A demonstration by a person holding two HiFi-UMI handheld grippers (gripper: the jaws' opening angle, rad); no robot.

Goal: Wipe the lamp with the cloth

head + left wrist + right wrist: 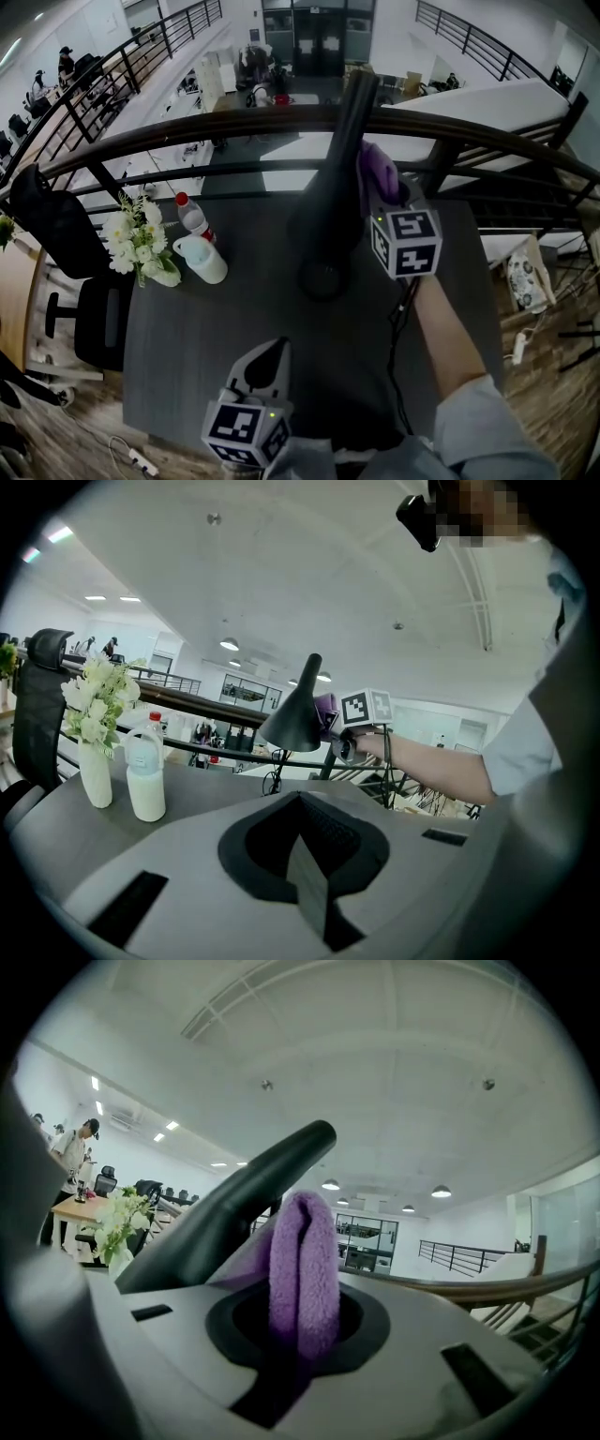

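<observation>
While the right gripper (382,192) pinches the folded purple cloth (302,1269) between its jaws, the fold sits pressed against the side of the black lamp (328,206), up on the cone of the shade. Wipe looks under way on the upper part. The lamp stands roughly mid-way across the dark table (187,356). Left gripper (265,367) hangs low by the near table edge, jaws pressed together on nothing. I'd say it's parked out of the way, not bracing the lamp. Risk: a one-sided push could tip or slide the lamp. Bottle (192,217) and flower vase (141,253) sit well clear on the left.
</observation>
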